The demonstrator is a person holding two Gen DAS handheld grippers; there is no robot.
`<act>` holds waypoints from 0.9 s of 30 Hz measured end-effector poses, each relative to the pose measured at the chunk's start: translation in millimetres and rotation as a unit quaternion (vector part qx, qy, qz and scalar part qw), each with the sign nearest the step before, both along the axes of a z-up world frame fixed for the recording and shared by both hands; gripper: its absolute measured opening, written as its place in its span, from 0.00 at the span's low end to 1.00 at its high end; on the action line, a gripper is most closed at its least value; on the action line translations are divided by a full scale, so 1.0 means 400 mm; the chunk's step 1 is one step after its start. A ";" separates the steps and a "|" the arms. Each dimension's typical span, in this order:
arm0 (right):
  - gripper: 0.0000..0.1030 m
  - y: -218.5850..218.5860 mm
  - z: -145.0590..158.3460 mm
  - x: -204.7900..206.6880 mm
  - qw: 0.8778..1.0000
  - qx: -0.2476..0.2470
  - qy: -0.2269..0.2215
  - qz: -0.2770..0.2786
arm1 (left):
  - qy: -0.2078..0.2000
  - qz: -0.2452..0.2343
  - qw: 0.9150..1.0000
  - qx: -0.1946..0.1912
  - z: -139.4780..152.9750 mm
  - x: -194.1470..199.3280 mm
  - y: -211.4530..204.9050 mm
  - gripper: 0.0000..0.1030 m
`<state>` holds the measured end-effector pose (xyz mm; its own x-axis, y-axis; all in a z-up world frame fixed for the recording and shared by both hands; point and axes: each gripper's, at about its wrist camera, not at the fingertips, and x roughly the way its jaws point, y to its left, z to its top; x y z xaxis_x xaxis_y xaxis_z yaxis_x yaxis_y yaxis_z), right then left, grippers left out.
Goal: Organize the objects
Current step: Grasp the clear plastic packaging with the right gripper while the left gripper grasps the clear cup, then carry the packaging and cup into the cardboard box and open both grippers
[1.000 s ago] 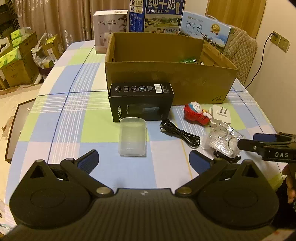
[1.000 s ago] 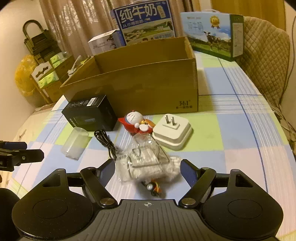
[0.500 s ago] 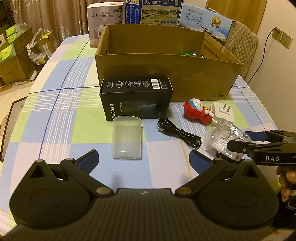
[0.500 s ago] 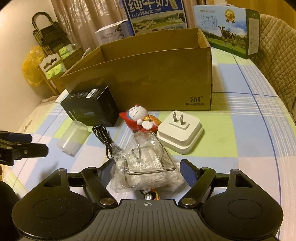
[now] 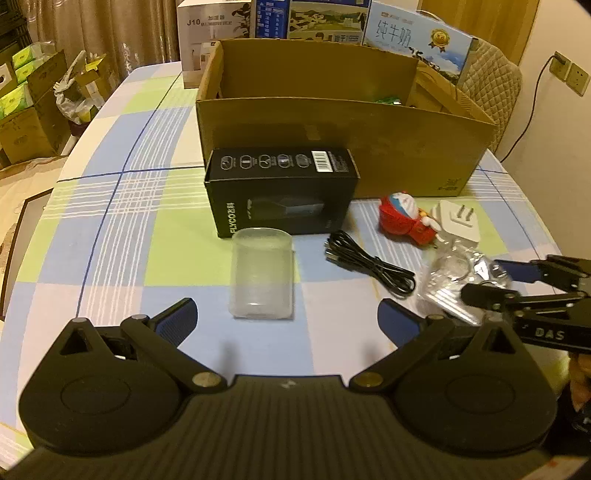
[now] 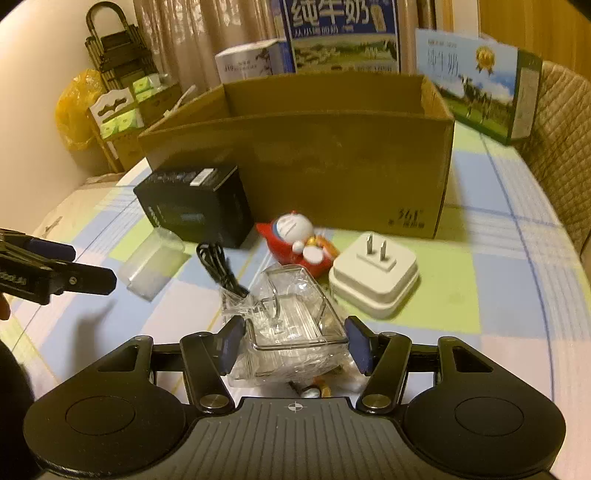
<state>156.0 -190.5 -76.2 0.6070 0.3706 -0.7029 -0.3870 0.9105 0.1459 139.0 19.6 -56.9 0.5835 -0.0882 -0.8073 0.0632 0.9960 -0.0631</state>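
An open cardboard box stands on the checked table, also in the right wrist view. In front lie a black product box, a clear plastic cup on its side, a black cable, a red Doraemon toy, a white plug adapter and a clear plastic-wrapped case. My left gripper is open just before the cup. My right gripper has its pads against both sides of the clear case, on the table.
Milk cartons and a white box stand behind the cardboard box. A quilted chair is at the right. Cartons sit on the floor to the left. A small battery lies under the case.
My right gripper has moved forward and its fingers have closed in onto the clear case. My left gripper has drifted forward toward the cup, staying open.
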 end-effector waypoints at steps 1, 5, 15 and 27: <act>0.54 -0.002 0.003 0.000 1.000 0.001 -0.005 -0.006 | -0.001 0.001 1.000 0.001 -0.003 0.005 0.004 0.99; 0.54 -0.011 0.011 0.008 1.000 0.003 -0.017 -0.023 | -0.003 0.003 1.000 0.005 -0.013 0.036 0.017 0.98; 0.54 -0.016 0.004 0.021 0.999 0.001 -0.021 -0.032 | 0.016 -0.015 0.999 0.024 -0.085 0.132 0.027 0.82; 0.54 -0.005 -0.011 0.034 0.999 -0.008 -0.014 -0.035 | 0.029 -0.052 0.997 0.053 -0.146 0.175 0.012 0.46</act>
